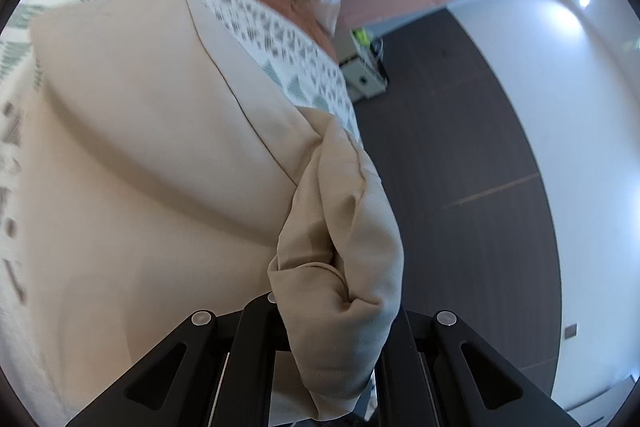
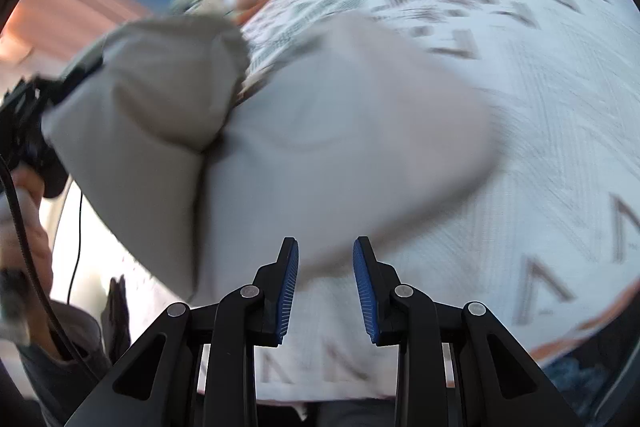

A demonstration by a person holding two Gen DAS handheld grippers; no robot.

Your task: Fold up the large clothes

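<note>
Left tongs [image 1: 336, 339] clamping lifted beige garment [image 1: 160, 147] corner, right tongs [image 2: 326, 287] wide, hovering above bedspread [image 2: 520, 147].

The left gripper [image 1: 332, 343] pinches a bunched corner of the beige garment [image 1: 160, 155], its fingers hidden by the cloth. The garment lies on a patterned bed [image 1: 280, 39] beside a dark floor [image 1: 460, 147].

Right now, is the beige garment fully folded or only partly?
Only partly: the beige garment lies spread on the bed, and the left gripper holds one bunched end lifted.
</note>
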